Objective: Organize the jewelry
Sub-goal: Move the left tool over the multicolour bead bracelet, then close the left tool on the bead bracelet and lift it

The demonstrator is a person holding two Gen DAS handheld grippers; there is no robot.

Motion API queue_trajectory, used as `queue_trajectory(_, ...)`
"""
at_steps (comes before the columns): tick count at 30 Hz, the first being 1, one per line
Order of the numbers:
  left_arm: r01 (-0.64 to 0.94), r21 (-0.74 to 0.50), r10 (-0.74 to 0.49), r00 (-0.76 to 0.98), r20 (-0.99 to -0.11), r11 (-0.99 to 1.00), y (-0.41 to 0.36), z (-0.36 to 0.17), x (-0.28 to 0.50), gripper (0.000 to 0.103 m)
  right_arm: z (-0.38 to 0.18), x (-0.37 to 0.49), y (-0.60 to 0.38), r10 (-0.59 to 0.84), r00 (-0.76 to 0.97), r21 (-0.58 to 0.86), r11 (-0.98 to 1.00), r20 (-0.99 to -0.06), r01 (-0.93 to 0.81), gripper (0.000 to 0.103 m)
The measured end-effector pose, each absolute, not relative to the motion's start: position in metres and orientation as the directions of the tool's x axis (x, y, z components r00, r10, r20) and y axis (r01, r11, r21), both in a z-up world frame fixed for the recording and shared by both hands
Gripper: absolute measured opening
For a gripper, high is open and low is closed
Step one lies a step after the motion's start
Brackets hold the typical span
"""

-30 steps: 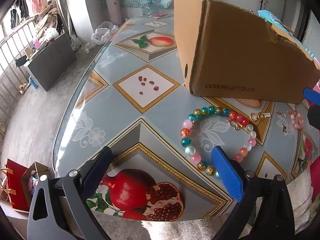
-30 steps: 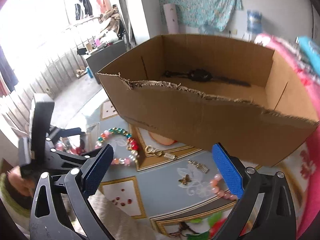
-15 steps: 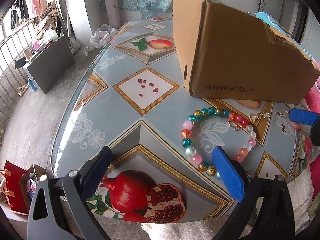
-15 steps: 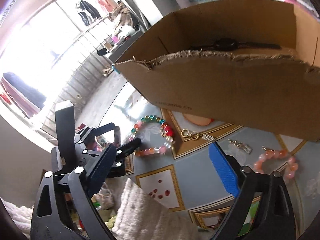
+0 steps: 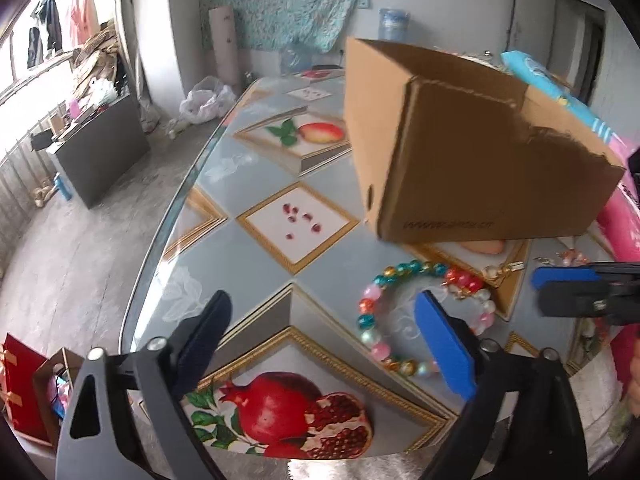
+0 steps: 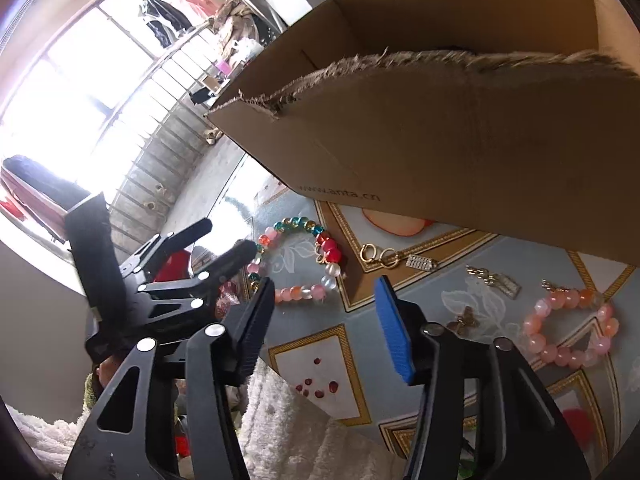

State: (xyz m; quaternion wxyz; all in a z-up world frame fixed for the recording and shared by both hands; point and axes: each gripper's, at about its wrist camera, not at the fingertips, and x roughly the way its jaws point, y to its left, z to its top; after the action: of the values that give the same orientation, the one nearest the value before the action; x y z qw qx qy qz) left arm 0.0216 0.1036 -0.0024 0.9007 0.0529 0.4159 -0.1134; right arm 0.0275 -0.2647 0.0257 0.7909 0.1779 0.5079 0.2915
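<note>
A multicoloured bead bracelet (image 5: 404,312) lies on the table in front of the cardboard box (image 5: 472,160); it also shows in the right wrist view (image 6: 304,256). My left gripper (image 5: 320,340) is open and empty, just left of the bracelet. My right gripper (image 6: 324,324) is open and empty, low over the table near the bracelet; it enters the left wrist view at the right (image 5: 576,288). A pink bead bracelet (image 6: 568,332), gold rings (image 6: 380,256), a gold clasp (image 6: 492,280) and a small charm (image 6: 464,320) lie before the box (image 6: 460,128).
The table (image 5: 248,248) has a patterned fruit cloth and its edge curves at the left, with floor below. A white fluffy cloth (image 6: 288,424) lies at the near edge. A grey cabinet (image 5: 96,156) stands on the floor at the left.
My right gripper has dropped lower and swung left toward the multicoloured bracelet, its jaws narrower. My left gripper has lifted and tilted slightly; the bracelet has not moved.
</note>
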Motion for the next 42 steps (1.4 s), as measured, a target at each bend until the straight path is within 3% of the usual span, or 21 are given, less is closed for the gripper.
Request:
queue_trajectory(11,0.350,0.007,-0.207,0.570,-0.795,0.937,0.077,-0.014,0.025,0.037,0.031,0.034,-0.229,0.564,0.317,0.483,0.822,-0.762,-0.302,0.032)
queue_trajectory(19,0.362,0.022,-0.201,0.565,-0.800,0.932,0.076,-0.018,0.029,0.022,0.034,0.044,-0.198,0.504,0.329,0.408,0.855,-0.798,-0.321,0.021)
queue_trajectory(23,0.366,0.030,-0.197,0.567,-0.800,0.930,0.075,-0.018,0.030,0.012,0.035,0.043,-0.201,0.464,0.342,0.359,0.874,-0.817,-0.328,0.010)
queue_trajectory(42,0.354,-0.010,-0.247,0.631,-0.735,0.935,0.076,0.032,0.012,0.009,0.062,0.032,-0.235,0.562,0.367,0.453,0.822,-0.741,-0.345,0.007)
